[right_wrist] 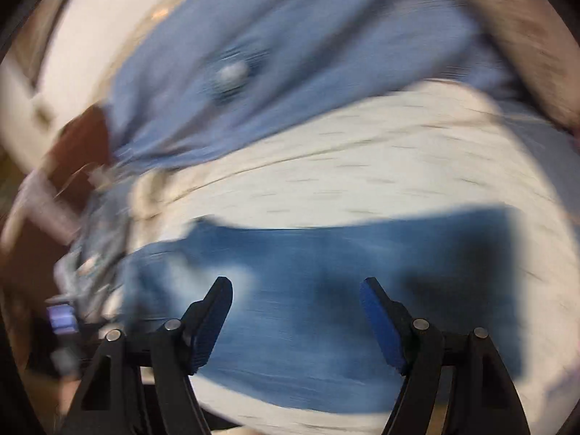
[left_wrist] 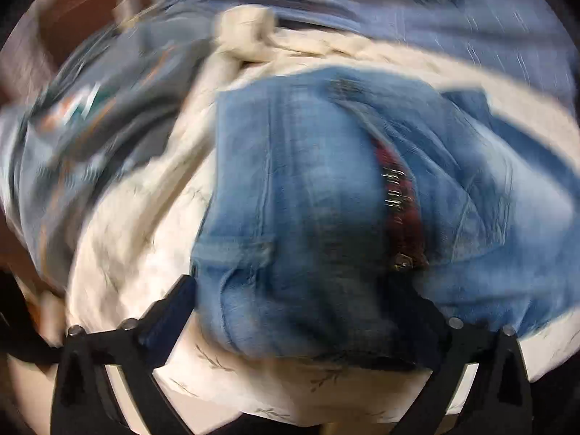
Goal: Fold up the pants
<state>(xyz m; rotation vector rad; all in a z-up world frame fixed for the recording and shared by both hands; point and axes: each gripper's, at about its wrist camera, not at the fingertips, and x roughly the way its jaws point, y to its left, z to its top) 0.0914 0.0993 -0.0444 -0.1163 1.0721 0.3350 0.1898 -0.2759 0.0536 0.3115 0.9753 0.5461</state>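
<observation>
A cream cloth (left_wrist: 137, 239) printed with small grey sprigs is spread over the work surface, and both views are smeared by motion blur. The cloth is rumpled into thick folds toward its far left part in the left wrist view, where a knotted lump of the same fabric (left_wrist: 246, 32) is seen. A pale blue garment (right_wrist: 290, 58) with a frayed hole in it is laid along the far edge of the cloth, and a grey-blue garment with a teal and orange print (left_wrist: 72, 108) is heaped at the left edge. Beyond the cloth, dark brown woodwork (left_wrist: 83, 11) is made out at the far left; the rest of the room cannot be read.

The pants (left_wrist: 326, 199), faded blue denim jeans, are laid on the cloth near its near edge. In the left wrist view they are bunched, with seams, a pocket and a dark red lining showing at an opening. In the right wrist view a flat, darker stretch of the denim (right_wrist: 326, 290) is seen running across the cloth.

The left gripper (left_wrist: 301, 297) is held over the bunched denim with its jaws spread wide, the right finger being hidden behind the fabric. The right gripper (right_wrist: 295, 290) is held above the flat stretch, its jaws likewise spread and nothing pinched.
</observation>
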